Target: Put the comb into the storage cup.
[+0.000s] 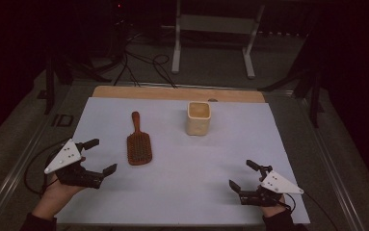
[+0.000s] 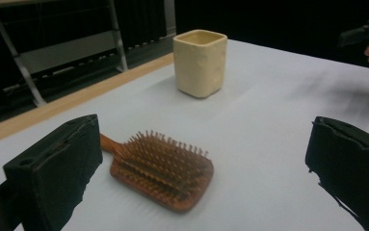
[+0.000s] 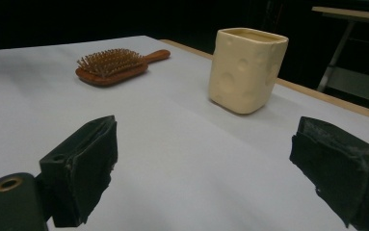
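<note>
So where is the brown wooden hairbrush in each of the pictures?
High view: the brown wooden hairbrush lies left of centre on the white sheet, handle pointing away, near the left gripper.
Left gripper view: low in the middle, bristles up, between the open black jaws.
Right gripper view: upper left, far off.
Shared landmark: the cream square cup, standing apart from the brush.

The table (image 1: pixel 172 93) is covered by a white sheet (image 1: pixel 191 183), with a strip of bare wood left along its far edge. On the sheet lie a wooden hairbrush (image 1: pixel 138 144), left of centre, bristles up, and a cream cup (image 1: pixel 198 118) standing farther back, near the middle.
</note>
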A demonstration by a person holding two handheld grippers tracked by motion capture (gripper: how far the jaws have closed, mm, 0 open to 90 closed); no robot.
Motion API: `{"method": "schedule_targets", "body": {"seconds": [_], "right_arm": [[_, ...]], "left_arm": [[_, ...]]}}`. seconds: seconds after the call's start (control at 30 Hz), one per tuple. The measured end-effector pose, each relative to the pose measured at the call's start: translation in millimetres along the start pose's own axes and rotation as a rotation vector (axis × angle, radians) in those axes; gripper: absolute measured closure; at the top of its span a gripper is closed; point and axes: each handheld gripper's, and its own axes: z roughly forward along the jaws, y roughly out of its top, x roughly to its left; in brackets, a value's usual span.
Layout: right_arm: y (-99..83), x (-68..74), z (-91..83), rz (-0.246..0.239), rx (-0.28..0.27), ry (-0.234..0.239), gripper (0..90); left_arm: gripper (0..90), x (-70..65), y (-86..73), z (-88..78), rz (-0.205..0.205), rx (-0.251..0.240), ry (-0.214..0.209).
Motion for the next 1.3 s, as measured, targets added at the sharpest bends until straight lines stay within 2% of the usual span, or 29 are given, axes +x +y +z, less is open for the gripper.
{"method": "schedule_targets", "body": {"seconds": [0.13, 0.33, 0.43, 0.73, 0.83, 1.03, 1.17, 1.3], "right_arm": [[-0.1, 0.0, -0.2, 0.001, 0.0, 0.0, 8.9], [-0.3, -0.1, 0.3, 0.001, 0.001, 0.005, 8.9], [-0.1, 0.6, 0.4, -0.003, 0.001, 0.005, 8.9], [-0.2, 0.7, 0.7, 0.0, 0.003, 0.013, 8.9], [-0.1, 0.9, 0.6, -0.005, 0.0, 0.011, 8.9], [-0.5, 0.8, 1.1, -0.006, 0.002, 0.012, 8.9], [-0.3, 1.0, 1.0, -0.003, 0.0, 0.014, 8.9], [-0.9, 0.3, 1.7, -0.005, 0.0, 0.019, 8.9]], "left_arm": [[0.1, 6.4, 9.6, 5.1, 0.01, 0.0, 0.007], [0.1, 15.0, 27.0, 14.8, 0.032, 0.013, -0.008], [0.1, 19.9, 32.6, 22.9, 0.029, 0.022, -0.023], [0.2, 39.5, 39.1, 50.1, -0.007, 0.049, -0.029], [0.2, 44.6, 40.6, 59.4, -0.003, 0.064, -0.013], [0.2, 52.2, 43.2, 79.3, -0.012, 0.099, -0.021], [1.7, 59.1, 42.9, 93.2, -0.05, 0.126, -0.04], [3.0, 65.3, 43.5, 106.7, -0.047, 0.141, -0.027]]}}
